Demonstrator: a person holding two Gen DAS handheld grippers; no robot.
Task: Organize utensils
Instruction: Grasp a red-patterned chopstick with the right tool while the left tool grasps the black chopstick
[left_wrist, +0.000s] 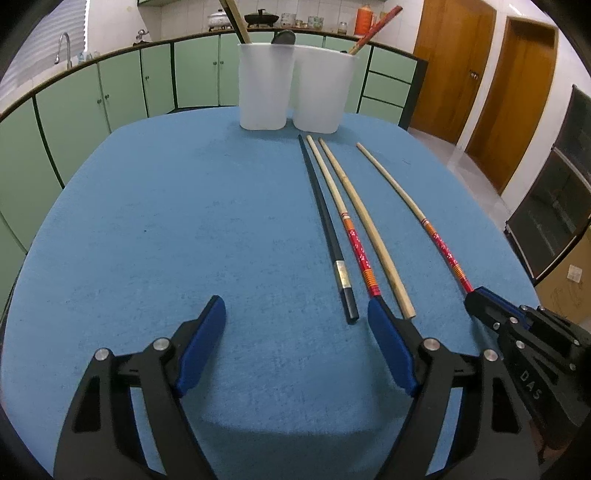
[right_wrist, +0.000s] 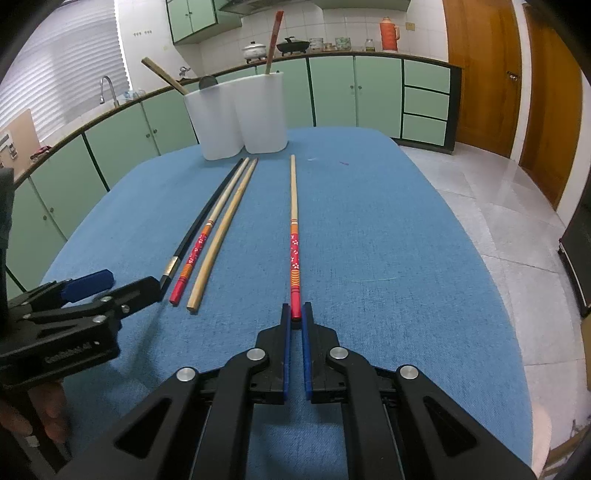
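Right tool (right_wrist: 295, 314) is clamped on the red painted end of one chopstick (right_wrist: 294, 236). That stick lies flat on the blue desk (right_wrist: 388, 229), apart from the others, tip aimed at the far edge. The same grip shows at the right side of the left wrist view: right tool (left_wrist: 476, 293) sits on the near end of the stick (left_wrist: 406, 199).

Left tool (left_wrist: 295, 314) stands wide, nothing between the blue pads (left_wrist: 207, 332), bare cloth under the gap. Its right finger tip sits just at the near end of a second red-patterned chopstick (left_wrist: 341, 206); touching or not, can't tell. In the right wrist view the left tool (right_wrist: 122, 284) is near the desk's left edge, with one finger tip right at the butt of the black chopstick (right_wrist: 207, 218).

Three sticks lie side by side, roughly mid-desk, running from near edge to far edge:
- black chopstick (left_wrist: 325, 221) with a silver band, leftmost
- the red-patterned one in the middle
- a plain wooden chopstick (left_wrist: 365, 221) on the right, also seen at (right_wrist: 225, 229)

Their far tips nearly converge just short of the containers.

Two white translucent cups (left_wrist: 291, 88) stand touching each other at the far edge of the desk. Left cup holds a wooden stick and a dark rounded utensil head; right cup holds a red-patterned chopstick (left_wrist: 376, 27), leaning. Cups in the right wrist view: (right_wrist: 240, 114).

A hand (right_wrist: 48, 417) grips the left tool's handle at the lower left corner of the right wrist view.
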